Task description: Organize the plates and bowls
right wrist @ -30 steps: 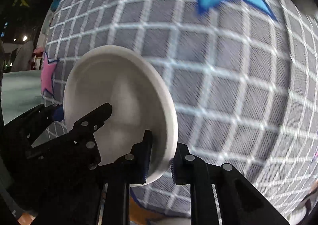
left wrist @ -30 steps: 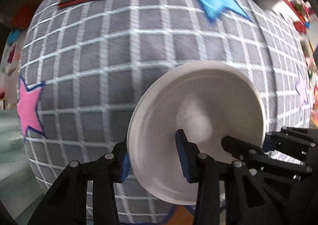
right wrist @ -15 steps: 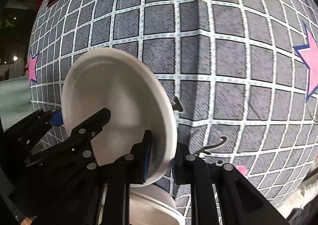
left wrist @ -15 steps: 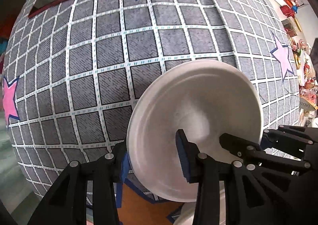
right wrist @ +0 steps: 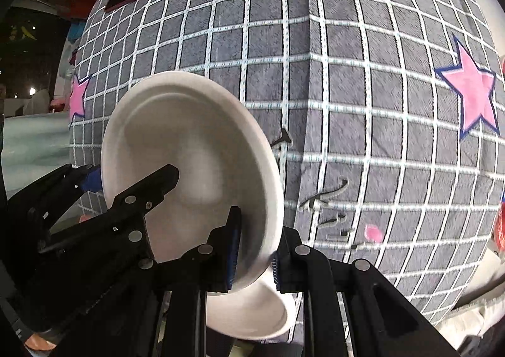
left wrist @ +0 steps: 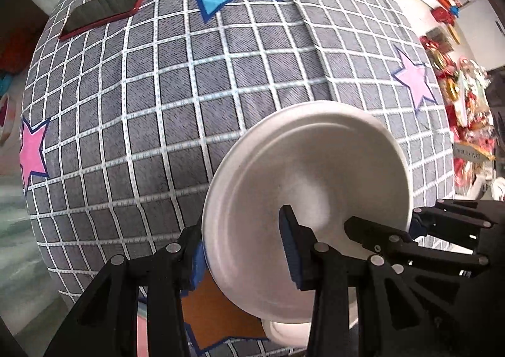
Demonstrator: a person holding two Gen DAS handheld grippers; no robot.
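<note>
Both grippers, left (left wrist: 243,257) and right (right wrist: 254,257), clamped one empty white bowl (left wrist: 303,199) by opposite rims; a second white dish (right wrist: 252,313) sat empty underneath, on the checked tablecloth (left wrist: 189,104).

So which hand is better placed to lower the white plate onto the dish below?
Right, probably. The right gripper clamps the rim of the plate directly above the lower dish. The left gripper holds the opposite rim, with that dish off to one side.

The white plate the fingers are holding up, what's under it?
Under the white plate lies the grey checked tablecloth, and another white dish peeks out below. Most of that dish is covered, so plate or bowl is unclear.
</note>
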